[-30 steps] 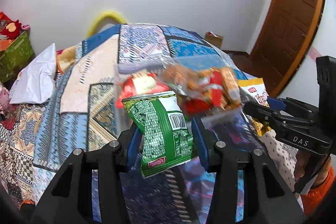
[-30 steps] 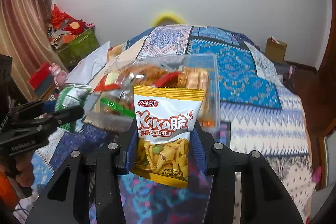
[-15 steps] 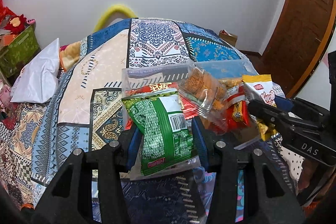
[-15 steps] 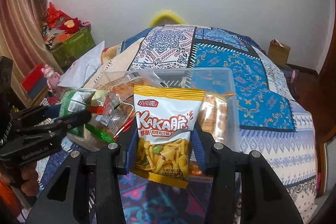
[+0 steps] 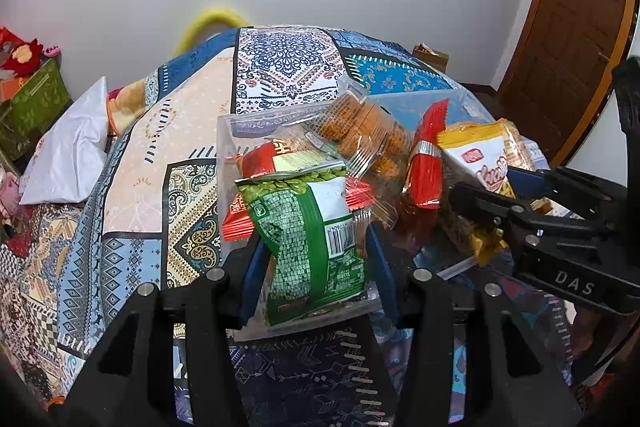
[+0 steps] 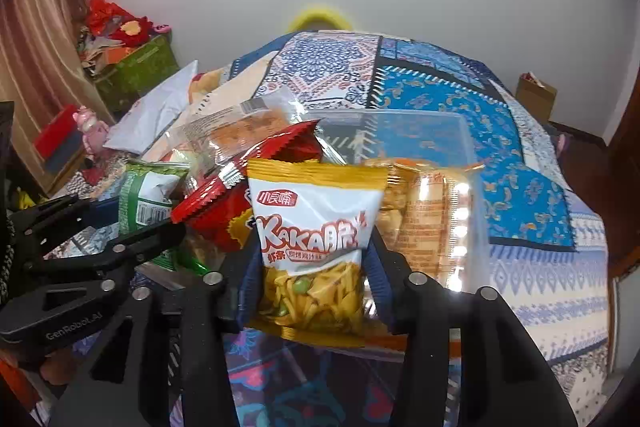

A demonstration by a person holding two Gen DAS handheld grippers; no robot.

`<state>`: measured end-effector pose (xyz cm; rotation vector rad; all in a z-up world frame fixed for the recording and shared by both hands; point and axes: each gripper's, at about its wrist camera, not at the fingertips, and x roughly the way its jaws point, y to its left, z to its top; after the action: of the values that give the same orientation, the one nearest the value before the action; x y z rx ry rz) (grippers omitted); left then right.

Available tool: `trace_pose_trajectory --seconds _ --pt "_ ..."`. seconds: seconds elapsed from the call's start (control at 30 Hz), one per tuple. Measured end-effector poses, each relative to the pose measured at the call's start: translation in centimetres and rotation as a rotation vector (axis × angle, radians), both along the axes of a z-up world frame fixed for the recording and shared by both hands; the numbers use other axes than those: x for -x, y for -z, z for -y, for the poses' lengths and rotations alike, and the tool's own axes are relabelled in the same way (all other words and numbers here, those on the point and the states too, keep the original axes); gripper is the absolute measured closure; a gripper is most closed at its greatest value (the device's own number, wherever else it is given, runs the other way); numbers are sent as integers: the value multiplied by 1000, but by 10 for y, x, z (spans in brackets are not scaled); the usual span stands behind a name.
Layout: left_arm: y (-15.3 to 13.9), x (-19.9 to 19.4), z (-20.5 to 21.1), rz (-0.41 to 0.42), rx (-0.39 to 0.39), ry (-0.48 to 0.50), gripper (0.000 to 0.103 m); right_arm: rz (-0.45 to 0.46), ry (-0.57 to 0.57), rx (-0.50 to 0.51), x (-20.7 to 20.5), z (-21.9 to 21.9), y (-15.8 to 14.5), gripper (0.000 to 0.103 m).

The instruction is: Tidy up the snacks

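A clear plastic bin (image 5: 240, 139) full of snack packets sits near the foot of a bed covered in a patchwork quilt (image 5: 288, 67). Open quilt stretches beyond the bin's far wall toward the white wall.

Both grippers angle downward over the bin's near edge, side by side. The left gripper (image 5: 316, 259) has a green packet (image 5: 308, 239) standing between its blue pads; the right gripper (image 6: 312, 267) has a yellow-and-white chip packet (image 6: 316, 227) between its own. Both sets of jaws have just been opening, and the pads now flank the packets loosely rather than pinching them.

Only the left view shows the brown door (image 5: 560, 39) and the bin's left wall. Only the right view shows the curtain (image 6: 36, 39) and the bin's empty far right corner (image 6: 440, 131).
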<state>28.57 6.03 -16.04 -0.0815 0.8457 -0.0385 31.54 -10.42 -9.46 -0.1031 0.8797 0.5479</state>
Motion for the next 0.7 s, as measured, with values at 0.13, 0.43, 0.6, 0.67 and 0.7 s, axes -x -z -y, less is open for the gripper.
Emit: trace_pose_trajectory --seconds 0.13,0.43,0.6,0.67,0.7 --pt "-13 7 -6 20 43 -12 43 18 -9 -2 7 2 -9 44" --pt "-58 41 -4 102 43 -1 43 81 -30 -43 38 12 -52 44" --pt "-100 79 -5 193 58 -5 43 153 -24 -95 65 26 -92 44" --pt "-117 98 -4 239 55 -11 43 192 -18 -115 80 34 -110 44" --pt "-126 107 -3 262 52 -12 43 215 -13 -127 88 38 -120 44"
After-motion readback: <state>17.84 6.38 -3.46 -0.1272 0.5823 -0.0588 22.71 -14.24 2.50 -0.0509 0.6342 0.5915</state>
